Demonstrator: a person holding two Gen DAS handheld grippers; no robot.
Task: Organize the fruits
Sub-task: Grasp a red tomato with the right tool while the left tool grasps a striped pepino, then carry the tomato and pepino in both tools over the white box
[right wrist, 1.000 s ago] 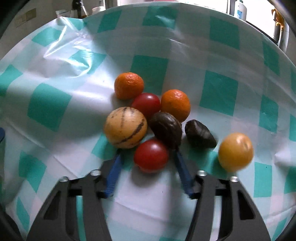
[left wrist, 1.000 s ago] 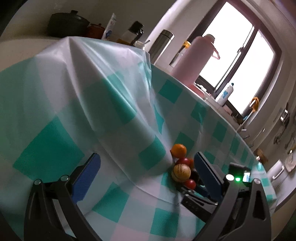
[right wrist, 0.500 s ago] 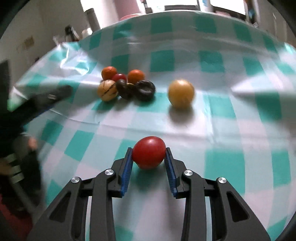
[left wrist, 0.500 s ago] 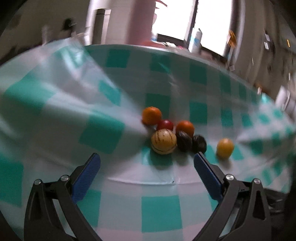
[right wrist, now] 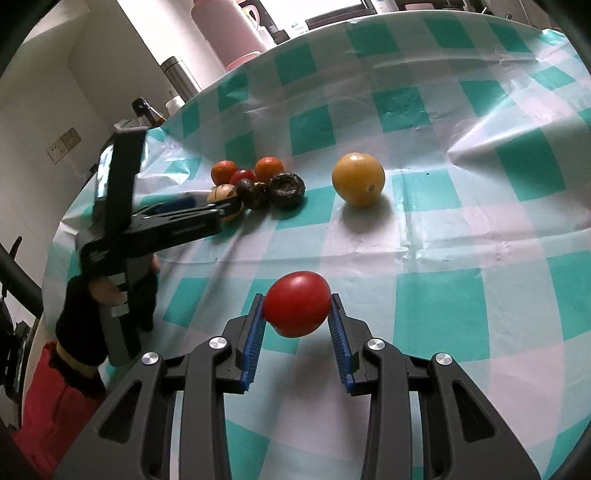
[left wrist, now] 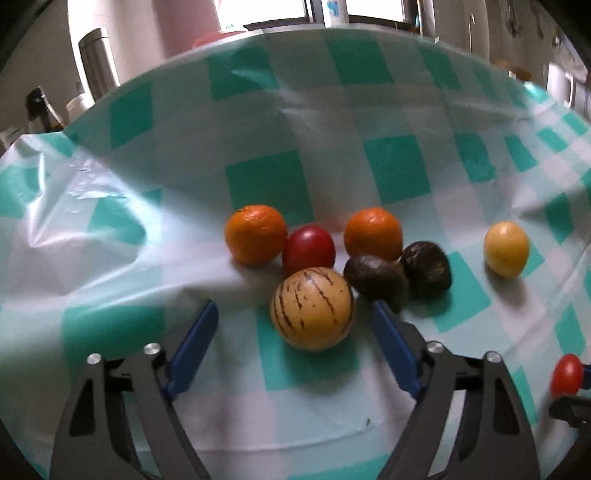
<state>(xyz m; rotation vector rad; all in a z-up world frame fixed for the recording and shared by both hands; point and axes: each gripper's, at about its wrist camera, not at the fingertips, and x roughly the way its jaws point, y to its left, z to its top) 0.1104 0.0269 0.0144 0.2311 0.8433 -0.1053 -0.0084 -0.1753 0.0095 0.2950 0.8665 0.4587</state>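
Note:
My right gripper (right wrist: 297, 308) is shut on a red tomato (right wrist: 297, 303), held above the checked tablecloth (right wrist: 436, 236); the tomato also shows at the right edge of the left wrist view (left wrist: 566, 374). My left gripper (left wrist: 295, 317) is open, its blue fingers on either side of a striped yellow fruit (left wrist: 312, 308). Behind it lie two oranges (left wrist: 256, 235) (left wrist: 373, 233), a second red tomato (left wrist: 308, 249) and two dark brown fruits (left wrist: 375, 277) (left wrist: 426, 268). A yellow round fruit (left wrist: 506, 248) sits apart to the right, also in the right wrist view (right wrist: 358, 179).
A pink thermos (right wrist: 225, 33), a steel flask (right wrist: 181, 77) and bottles stand beyond the table's far edge by the window. The tablecloth is wrinkled at the left (left wrist: 74, 206) and right (right wrist: 480, 136).
My right gripper closed on a tomato, lifted it and pulled back from the cluster. My left gripper swung round and moved in, straddling the striped fruit.

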